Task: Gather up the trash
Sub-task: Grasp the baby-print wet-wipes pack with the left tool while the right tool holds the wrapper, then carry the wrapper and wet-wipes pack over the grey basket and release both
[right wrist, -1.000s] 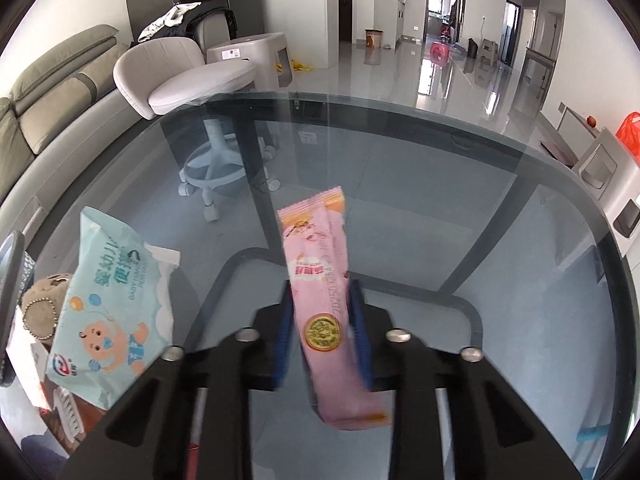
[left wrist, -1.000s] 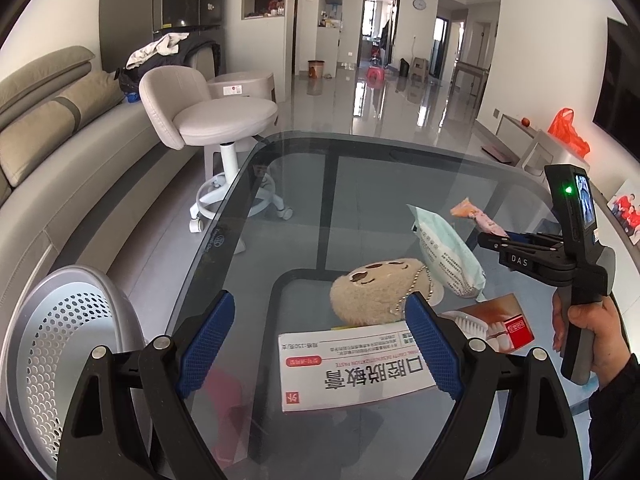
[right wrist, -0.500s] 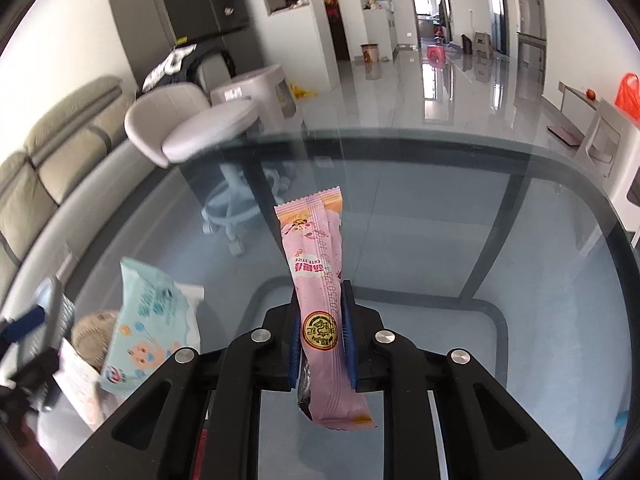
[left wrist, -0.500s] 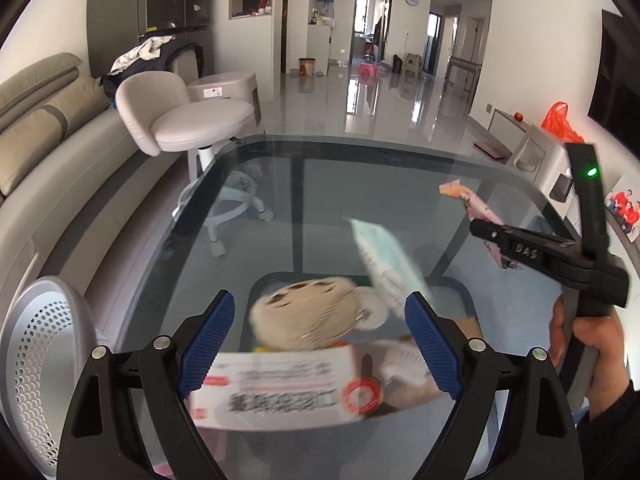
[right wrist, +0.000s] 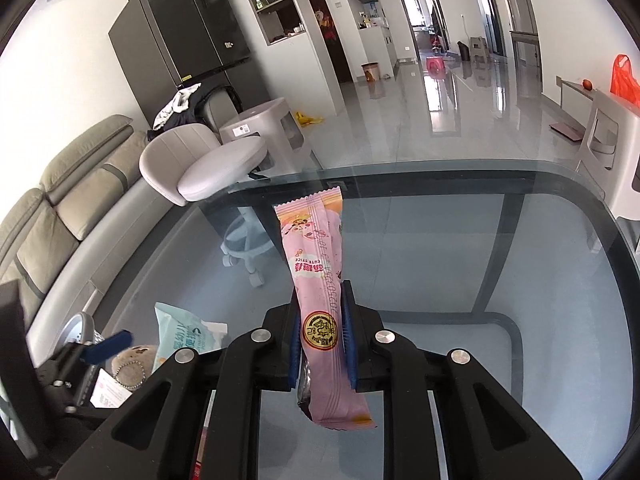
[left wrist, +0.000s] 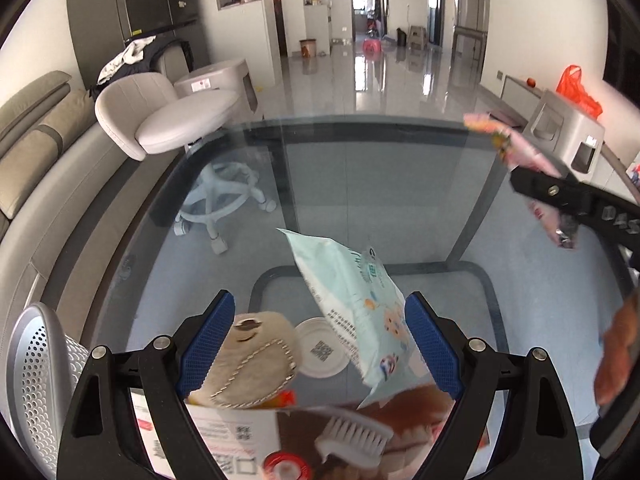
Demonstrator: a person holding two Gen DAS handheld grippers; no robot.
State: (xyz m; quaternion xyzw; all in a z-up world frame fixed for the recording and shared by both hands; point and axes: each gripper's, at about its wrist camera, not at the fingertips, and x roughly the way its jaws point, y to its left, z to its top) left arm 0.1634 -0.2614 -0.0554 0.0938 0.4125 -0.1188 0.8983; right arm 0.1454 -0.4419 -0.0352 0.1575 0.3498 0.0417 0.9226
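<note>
My right gripper (right wrist: 322, 338) is shut on a pink snack wrapper (right wrist: 316, 276) and holds it up above the glass table (right wrist: 520, 248); wrapper (left wrist: 520, 152) and gripper also show at the right of the left wrist view. My left gripper (left wrist: 318, 344) is open and empty, low over a pile on the table: a pale green wet-wipes pack (left wrist: 356, 304), a beige plush pouch with a bead chain (left wrist: 256, 360), a white round lid (left wrist: 322, 348) and a toothpaste box (left wrist: 280, 436). A perforated metal bin (left wrist: 36, 376) stands at the lower left.
A white swivel chair (left wrist: 168, 120) stands beyond the table's far left edge. A grey sofa (left wrist: 36, 148) runs along the left. A white cabinet with an orange bag (left wrist: 576, 92) is at the right. The table's far half shows bare glass (left wrist: 380, 184).
My right gripper has closed fully on the pink wrapper and lifted it off the glass. My left gripper has moved forward over the pile, which now sits between and under its fingers.
</note>
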